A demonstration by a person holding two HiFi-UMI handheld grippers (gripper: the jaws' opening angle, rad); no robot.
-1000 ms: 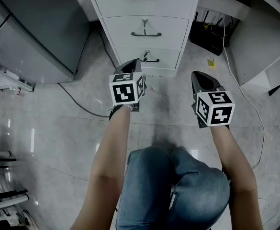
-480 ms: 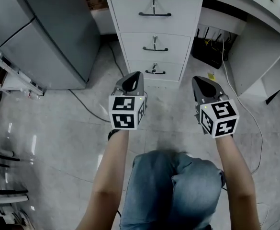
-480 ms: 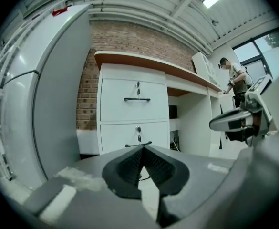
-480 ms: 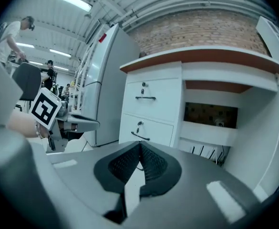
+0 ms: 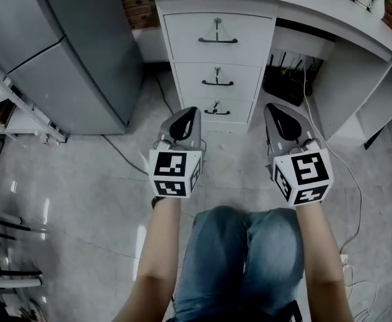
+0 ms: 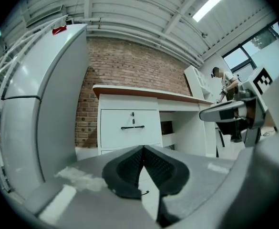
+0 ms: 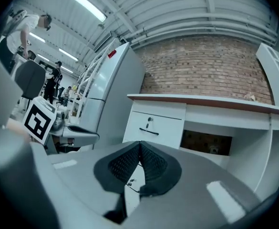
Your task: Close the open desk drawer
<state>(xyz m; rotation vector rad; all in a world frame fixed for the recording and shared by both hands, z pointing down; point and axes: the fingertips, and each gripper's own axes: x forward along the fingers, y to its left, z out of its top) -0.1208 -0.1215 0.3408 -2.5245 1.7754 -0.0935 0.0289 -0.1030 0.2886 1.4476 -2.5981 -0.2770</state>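
Observation:
A white desk (image 5: 330, 19) stands ahead with a three-drawer pedestal (image 5: 217, 79) under its left end. The top drawer (image 5: 217, 29), middle drawer (image 5: 216, 72) and bottom drawer (image 5: 214, 102) all look flush, each with a dark handle and a key. My left gripper (image 5: 186, 111) hovers in front of the bottom drawer, apart from it, shut with nothing between its pads. My right gripper (image 5: 276, 107) hangs level beside it, also shut and empty. In the left gripper view the left gripper (image 6: 143, 149) points at the top drawer (image 6: 131, 127). In the right gripper view the right gripper (image 7: 139, 144) faces the pedestal (image 7: 151, 128).
A tall grey cabinet (image 5: 61, 52) stands left of the pedestal. A dark cable (image 5: 125, 156) runs over the tiled floor. A black box (image 5: 286, 79) with cords sits in the desk's knee space. The person's jeans-clad knees (image 5: 242, 247) are just behind the grippers.
Both grippers have risen side by side, still shut. The head view has lifted, so the desk top and the whole top drawer now show.

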